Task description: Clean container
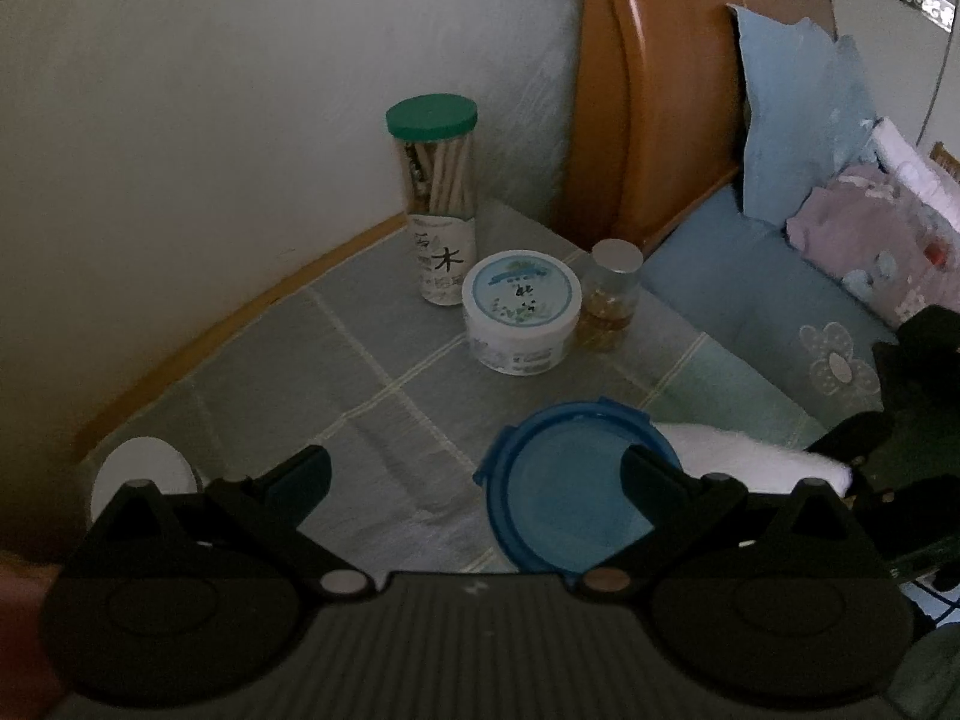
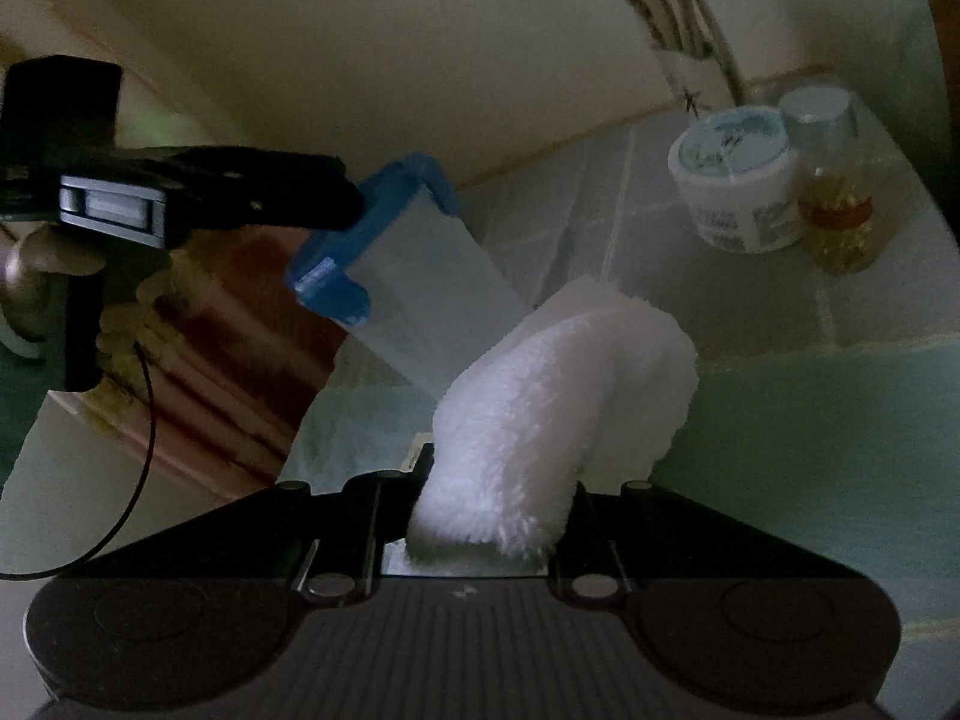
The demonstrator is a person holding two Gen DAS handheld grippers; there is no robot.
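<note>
Both grippers angled down: right gripper point(image 2: 492, 480) clamps cloth point(image 2: 540, 384)

Tall jar point(image 1: 437, 198): green-lidded, held pale sticks, stood by the wall.
White tub point(image 1: 521, 311): stood just beside the jar.
Small bottle point(image 1: 611, 294): silver-capped, amber contents, touched the tub.
Checked cloth point(image 1: 372, 384): lay beneath all three.

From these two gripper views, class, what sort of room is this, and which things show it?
Probably a bedroom, at a bedside table. A curved wooden headboard stands beside the checked grey-green tablecloth, a pale blue pillow leans on blue bedding, and a white round cream tub sits on the table.
</note>
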